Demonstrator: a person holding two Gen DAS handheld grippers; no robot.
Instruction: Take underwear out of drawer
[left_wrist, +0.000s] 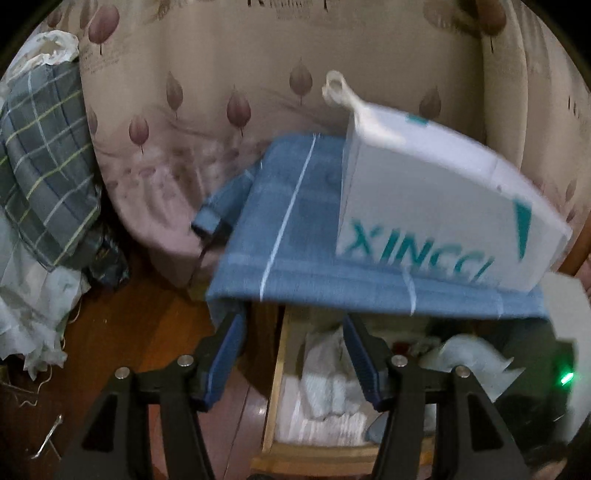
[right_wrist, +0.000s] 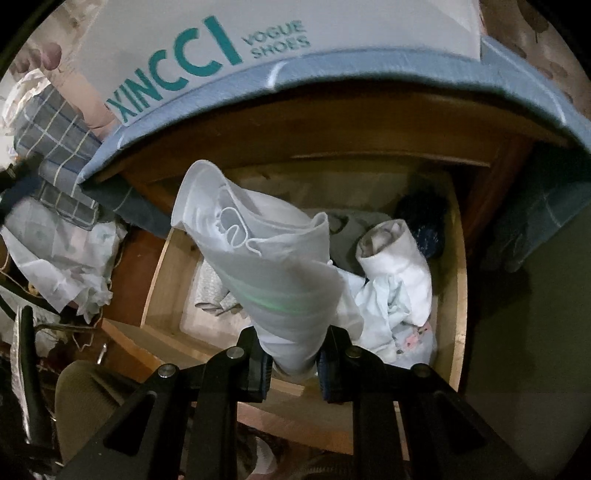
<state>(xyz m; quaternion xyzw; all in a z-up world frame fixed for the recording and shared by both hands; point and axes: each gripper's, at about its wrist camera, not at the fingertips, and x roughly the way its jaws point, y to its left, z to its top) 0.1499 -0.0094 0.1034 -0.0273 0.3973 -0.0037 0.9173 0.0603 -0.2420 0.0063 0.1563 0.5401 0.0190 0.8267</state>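
- The right gripper (right_wrist: 291, 360) has its jaws clamped tight on a pale, translucent white piece of underwear (right_wrist: 266, 266), which stands up from the pads as a loose roll above the open wooden drawer (right_wrist: 452, 295).
- A thin white cord (right_wrist: 236, 229) loops inside the open top of that roll.
- In the drawer, to the right of the held piece, lies a rolled white garment (right_wrist: 399, 266) on a heap of pale blue and white cloth (right_wrist: 391, 306); something dark blue (right_wrist: 424, 225) sits in the back corner.
- The left gripper (left_wrist: 291, 354) hangs over the drawer's left edge with its blue-padded jaws apart and nothing between them.
- Straight ahead of it, a blue checked cloth (left_wrist: 295, 236) covers the top of the cabinet, and a white shoe box (left_wrist: 436, 206) with teal lettering stands on it.
- Further left, a grey plaid bundle (left_wrist: 48, 166) leans against a beige leaf-patterned cover (left_wrist: 207, 110).
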